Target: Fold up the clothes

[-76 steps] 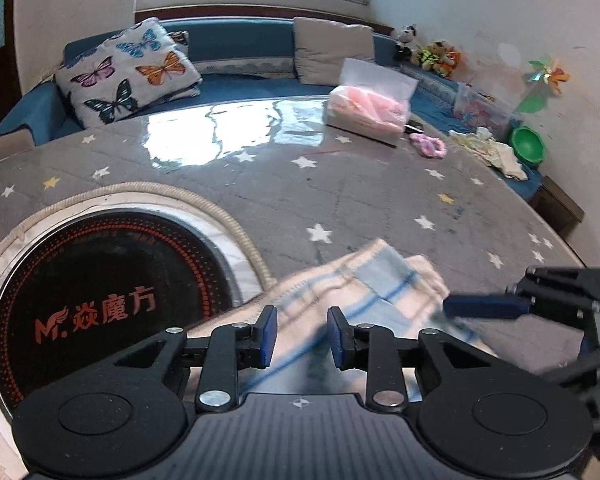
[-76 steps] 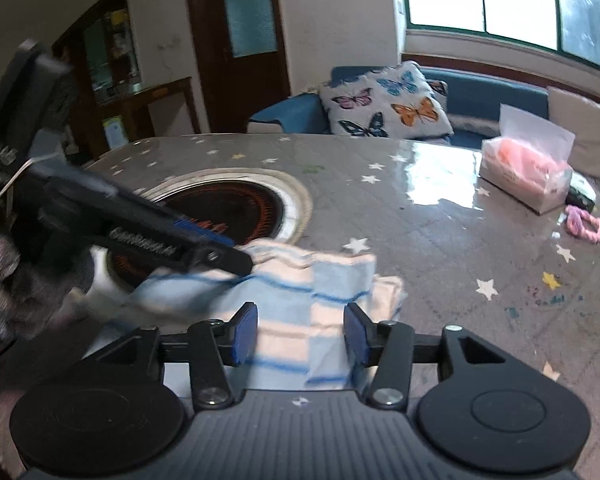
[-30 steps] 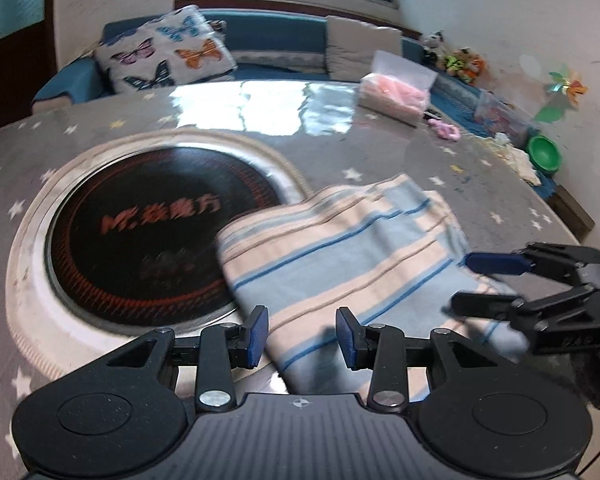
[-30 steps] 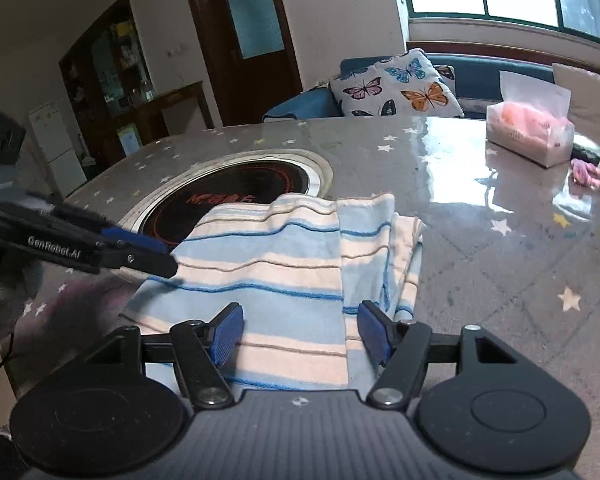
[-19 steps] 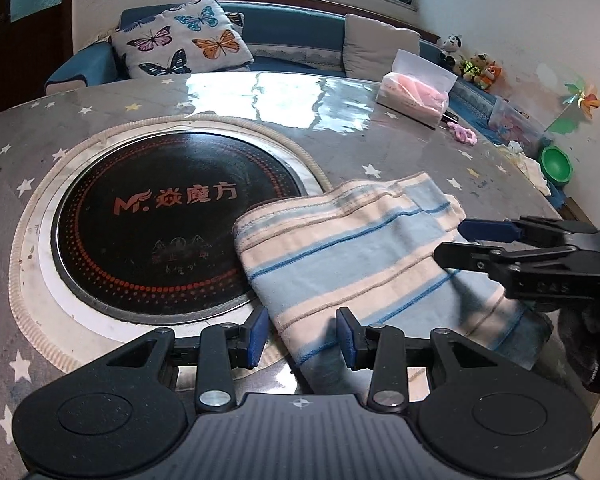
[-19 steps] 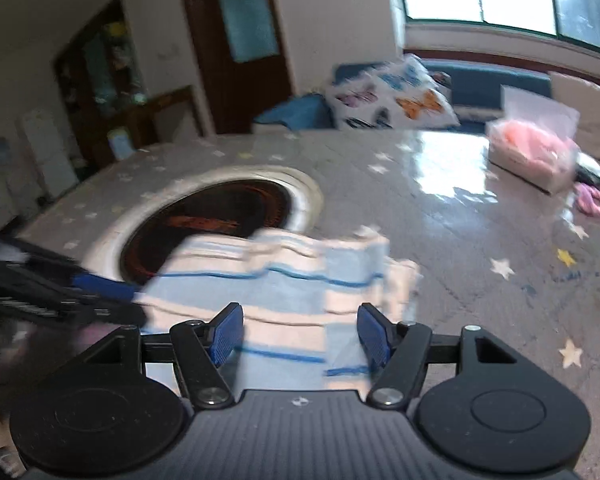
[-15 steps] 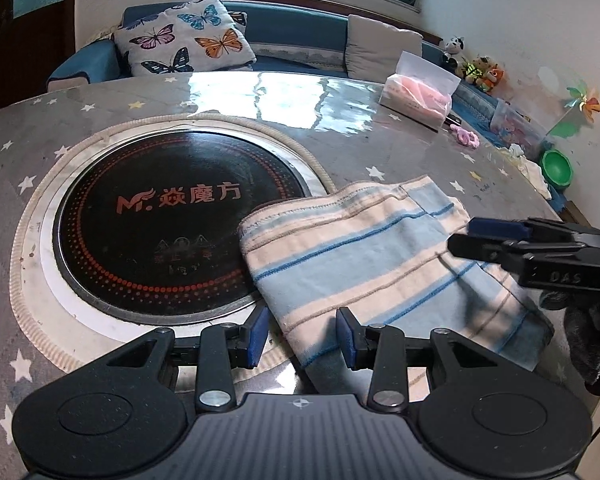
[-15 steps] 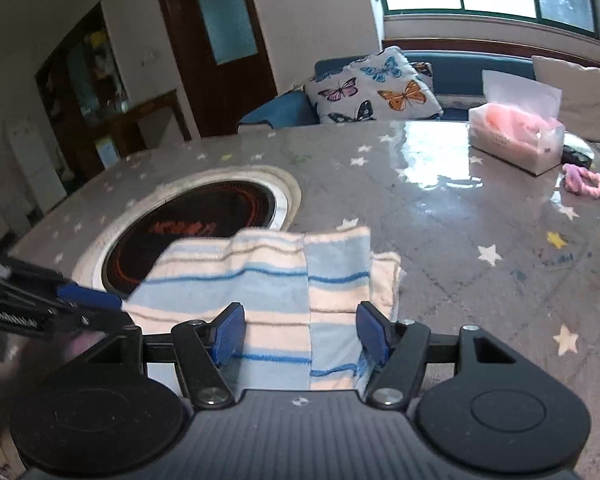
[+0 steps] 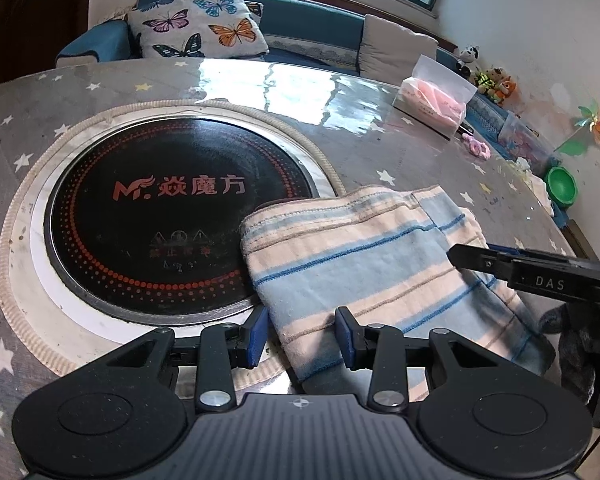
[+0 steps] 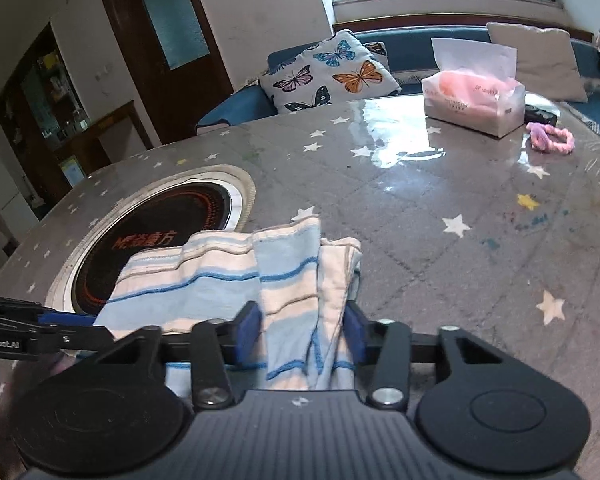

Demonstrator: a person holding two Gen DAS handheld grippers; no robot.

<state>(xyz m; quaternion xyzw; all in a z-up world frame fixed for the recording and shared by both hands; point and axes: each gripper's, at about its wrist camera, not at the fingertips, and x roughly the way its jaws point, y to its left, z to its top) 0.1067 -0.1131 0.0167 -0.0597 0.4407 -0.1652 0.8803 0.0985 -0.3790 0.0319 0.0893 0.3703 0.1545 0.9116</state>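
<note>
The right gripper (image 10: 302, 330) has just been closing, its jaws now pinching bunched folds of the cloth (image 10: 228, 280). The left gripper (image 9: 301, 336) stands spread astride the cloth's near corner. The cloth lies folded on the table (image 9: 380, 140), overlapping the hotplate (image 9: 160, 216).

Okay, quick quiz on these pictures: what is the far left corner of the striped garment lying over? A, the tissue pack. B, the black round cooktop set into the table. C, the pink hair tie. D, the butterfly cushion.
B: in the left wrist view the striped garment overlaps the edge of the black round cooktop, while the tissue pack, butterfly cushion and pink hair tie sit well apart from it.
</note>
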